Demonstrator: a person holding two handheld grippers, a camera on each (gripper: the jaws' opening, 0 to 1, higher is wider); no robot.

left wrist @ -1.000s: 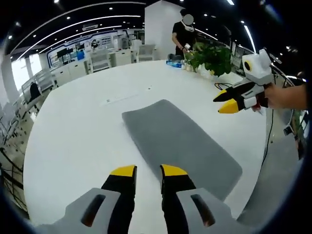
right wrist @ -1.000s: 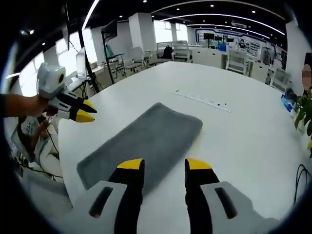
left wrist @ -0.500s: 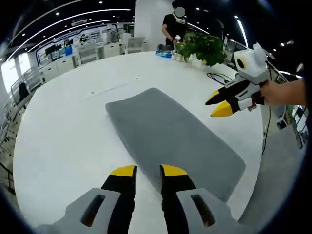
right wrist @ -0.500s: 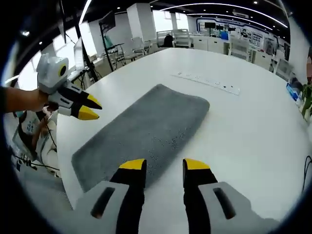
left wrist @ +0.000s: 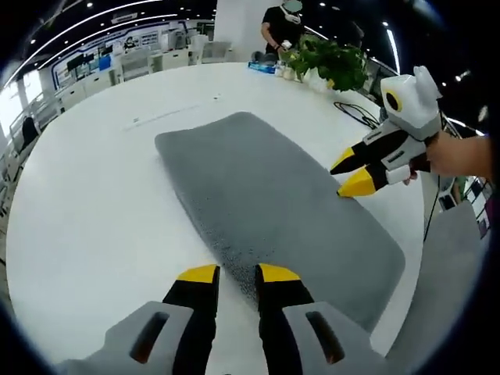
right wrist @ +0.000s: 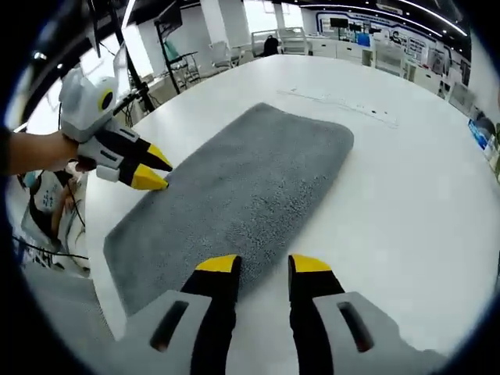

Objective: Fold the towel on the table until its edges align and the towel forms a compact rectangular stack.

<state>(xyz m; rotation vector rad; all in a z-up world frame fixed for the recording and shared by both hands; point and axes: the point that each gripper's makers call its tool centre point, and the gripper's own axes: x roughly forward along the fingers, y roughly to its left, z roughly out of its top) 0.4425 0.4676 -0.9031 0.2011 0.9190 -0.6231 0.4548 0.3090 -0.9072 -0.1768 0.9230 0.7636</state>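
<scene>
A grey towel [left wrist: 258, 195] lies flat and unfolded on the white table [left wrist: 86, 195], a long rectangle running away from me. My left gripper [left wrist: 238, 275] hovers at its near long edge, jaws a little apart with nothing between them. My right gripper [left wrist: 350, 175], held in a hand, reaches the opposite long edge, yellow tips slightly apart just above the cloth. In the right gripper view the towel [right wrist: 250, 180] spreads ahead of my right gripper [right wrist: 263, 266], which is open over its near edge, while my left gripper [right wrist: 155, 170] points at the far edge.
A potted plant [left wrist: 332, 66], a blue item [left wrist: 262, 68] and a standing person [left wrist: 281, 27] are at the table's far side. A black cable [left wrist: 355, 113] trails by the plant. A thin strip [right wrist: 344, 105] lies beyond the towel. The table's edge runs close behind the towel's end [right wrist: 101, 289].
Both grippers have come down and in toward the towel's two long edges, so the towel looks larger in both views. The towel itself has not moved.
</scene>
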